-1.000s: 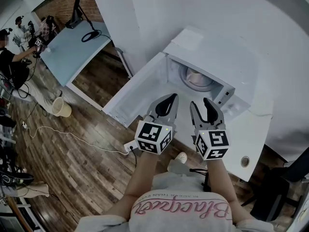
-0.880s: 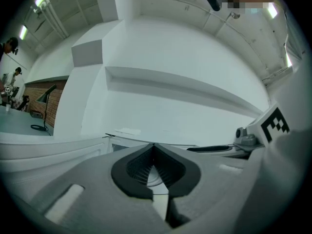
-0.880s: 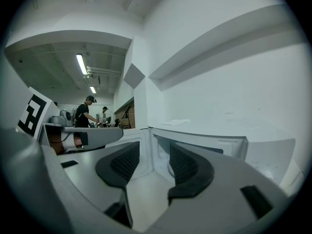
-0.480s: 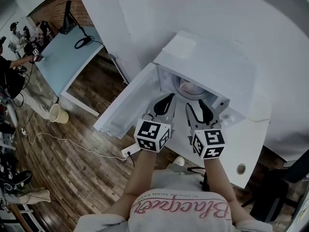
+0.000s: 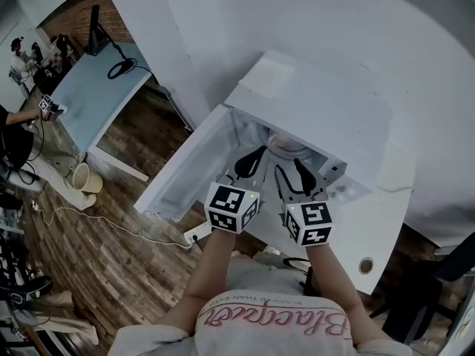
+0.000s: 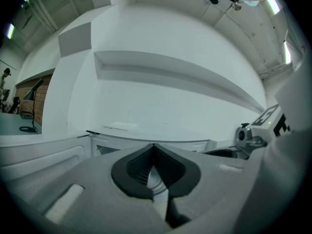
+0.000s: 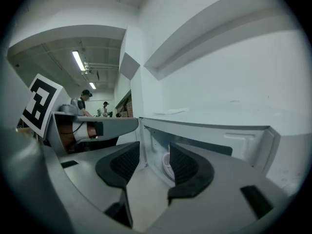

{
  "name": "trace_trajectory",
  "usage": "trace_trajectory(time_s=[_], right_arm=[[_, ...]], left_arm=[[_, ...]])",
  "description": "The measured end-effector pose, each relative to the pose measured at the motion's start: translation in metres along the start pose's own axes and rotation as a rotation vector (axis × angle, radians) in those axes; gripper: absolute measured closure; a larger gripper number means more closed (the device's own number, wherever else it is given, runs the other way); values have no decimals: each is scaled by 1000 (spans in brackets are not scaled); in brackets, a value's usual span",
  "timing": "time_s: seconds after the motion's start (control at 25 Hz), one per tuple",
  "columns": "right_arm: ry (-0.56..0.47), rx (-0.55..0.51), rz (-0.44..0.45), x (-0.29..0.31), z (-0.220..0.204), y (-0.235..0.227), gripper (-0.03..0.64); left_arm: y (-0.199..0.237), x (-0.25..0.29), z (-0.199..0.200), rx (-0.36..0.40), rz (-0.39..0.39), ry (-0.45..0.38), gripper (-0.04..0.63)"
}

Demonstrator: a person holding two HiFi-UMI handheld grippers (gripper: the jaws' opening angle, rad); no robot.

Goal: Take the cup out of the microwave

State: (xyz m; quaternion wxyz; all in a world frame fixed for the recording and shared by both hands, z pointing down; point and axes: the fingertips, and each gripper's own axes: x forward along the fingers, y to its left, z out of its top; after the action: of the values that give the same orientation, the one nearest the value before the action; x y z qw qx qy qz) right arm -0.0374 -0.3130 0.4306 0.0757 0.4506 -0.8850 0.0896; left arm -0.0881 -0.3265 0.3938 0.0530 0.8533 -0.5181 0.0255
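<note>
A white microwave (image 5: 312, 102) stands with its door (image 5: 189, 173) swung open to the left. The pale cup (image 5: 288, 145) sits inside on the turntable, partly hidden under the microwave's top edge. My left gripper (image 5: 251, 156) is shut, its tips at the mouth of the cavity, left of the cup. My right gripper (image 5: 291, 170) is open and empty, just in front of the cup. In the right gripper view, the cup (image 7: 167, 165) shows between the spread jaws of the right gripper (image 7: 153, 160), deeper in the cavity. The left gripper (image 6: 154, 147) points over the microwave, its tips touching.
The microwave rests on a white table (image 5: 386, 228) with a cable hole (image 5: 365, 264). A light blue table (image 5: 89, 87), a bin (image 5: 80, 176) and a power strip (image 5: 194, 234) with its cable stand on the wooden floor at left. People are at the far left.
Both grippers have moved forward to the microwave's opening. The cup is now partly hidden under the top edge. Neither gripper's state has changed.
</note>
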Motion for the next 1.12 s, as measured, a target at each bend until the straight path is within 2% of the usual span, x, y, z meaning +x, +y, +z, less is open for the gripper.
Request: trace_trajectory(time_s=[0.16,0.44,0.88,1.12], right_arm=[[1,8,-19,8,-5,1,430],[-1,58,-157,31,-14,-7,422],[13,102,-304,83,-35,-13,422],[63,108,-454,106,-52,-30,421]], left_arm=[[4,2,-9,-5,-14,18,592],[13,2,-7,21,-70,26,592],[41,0,-23,43,-169,82,592],[49,5,-26,44,-228,85,592]])
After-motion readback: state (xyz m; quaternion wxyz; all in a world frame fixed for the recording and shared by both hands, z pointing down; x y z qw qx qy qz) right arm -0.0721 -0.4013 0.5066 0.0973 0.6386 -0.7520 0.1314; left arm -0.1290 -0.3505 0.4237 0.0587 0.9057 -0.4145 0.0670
